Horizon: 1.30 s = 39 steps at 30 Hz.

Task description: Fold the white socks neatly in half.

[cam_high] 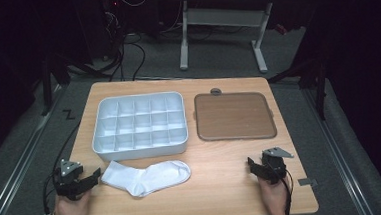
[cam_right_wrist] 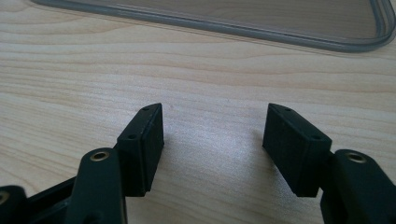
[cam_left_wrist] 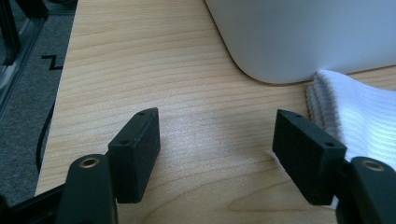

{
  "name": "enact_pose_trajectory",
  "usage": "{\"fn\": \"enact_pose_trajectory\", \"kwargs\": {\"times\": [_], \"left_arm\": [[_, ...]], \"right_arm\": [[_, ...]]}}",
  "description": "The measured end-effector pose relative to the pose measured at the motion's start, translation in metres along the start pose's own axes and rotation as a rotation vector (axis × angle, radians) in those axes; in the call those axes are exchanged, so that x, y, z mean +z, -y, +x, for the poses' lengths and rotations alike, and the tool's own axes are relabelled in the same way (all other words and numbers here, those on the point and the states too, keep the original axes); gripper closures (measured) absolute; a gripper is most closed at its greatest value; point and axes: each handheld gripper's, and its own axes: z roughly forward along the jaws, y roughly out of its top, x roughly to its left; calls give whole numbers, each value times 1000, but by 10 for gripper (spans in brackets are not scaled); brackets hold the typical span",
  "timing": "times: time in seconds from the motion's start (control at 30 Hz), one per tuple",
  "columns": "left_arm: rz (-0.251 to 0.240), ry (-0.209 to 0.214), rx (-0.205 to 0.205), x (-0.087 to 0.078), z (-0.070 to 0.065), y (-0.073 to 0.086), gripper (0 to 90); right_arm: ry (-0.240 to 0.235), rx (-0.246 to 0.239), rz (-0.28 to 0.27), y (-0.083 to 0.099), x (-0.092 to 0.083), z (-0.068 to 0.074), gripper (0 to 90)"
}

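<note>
Both grippers' fingers spread wide, empty, left gripper [cam_high: 93, 177] beside the sock [cam_high: 147, 177]

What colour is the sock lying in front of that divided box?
White, with fine ribbing; the sock shows whole in the high view.

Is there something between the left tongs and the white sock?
Nothing visible. The left tongs stand open on the bare table, right beside the sock; in the left gripper view the sock's cuff lies just by one jaw, with only wood between the jaws.
</note>
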Motion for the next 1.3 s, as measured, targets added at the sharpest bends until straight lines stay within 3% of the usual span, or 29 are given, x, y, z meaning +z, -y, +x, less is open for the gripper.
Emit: {"fn": "enact_pose_trajectory", "kwargs": {"times": [1.3], "left_arm": [[4,3,-8,0,0,0,310]], "right_arm": [[4,-7,-1,0,0,0,388]]}}
